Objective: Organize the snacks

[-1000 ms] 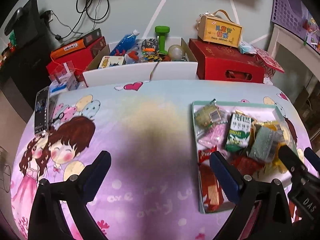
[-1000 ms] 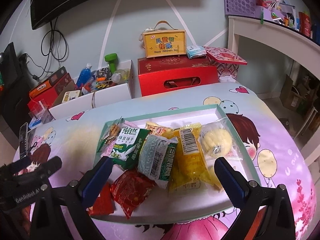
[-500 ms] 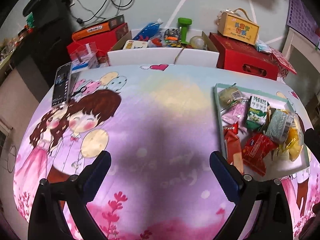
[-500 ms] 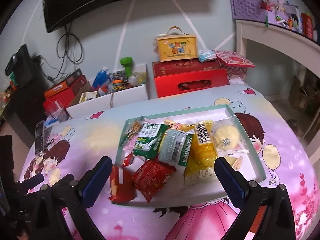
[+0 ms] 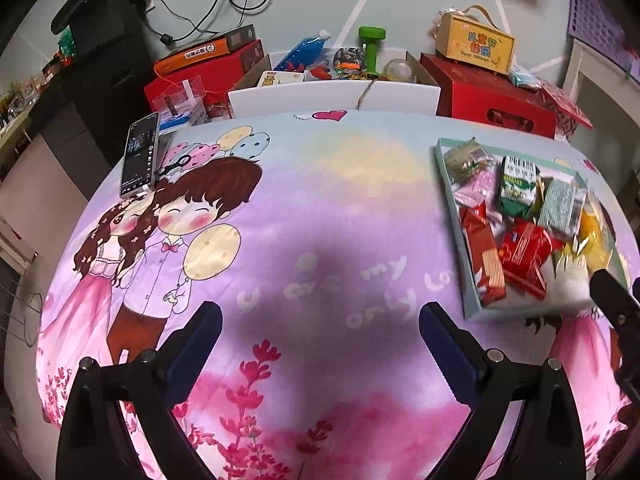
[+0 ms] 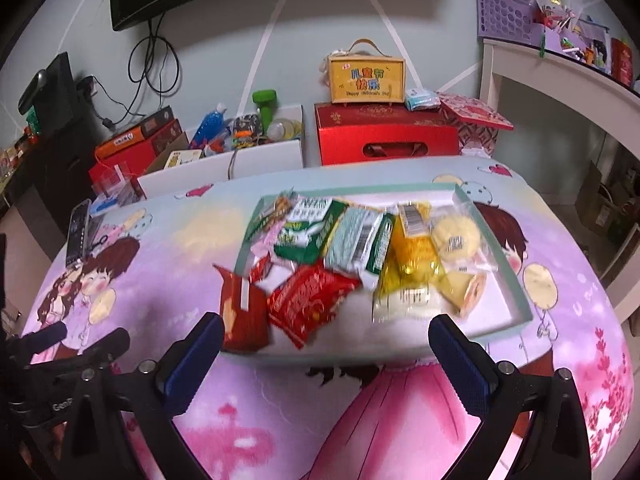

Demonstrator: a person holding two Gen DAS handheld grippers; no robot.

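Moved: both grippers have drawn back from the shallow mint-green snack tray [image 6: 516, 280].
Left fingers [image 5: 200, 332]: spread, empty.
Right fingers [image 6: 460, 356]: spread, empty.
Right view only: round yellow pastry packet [image 6: 456, 240].
Left view only: whole black phone [image 5: 138, 156] on the cartoon-print worktop [image 5: 320, 200].
Blurred: red wrappers [image 6: 308, 300].

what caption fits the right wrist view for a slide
Open right hand-held gripper hovering before a tray of mixed snack packets on a cartoon tablecloth.
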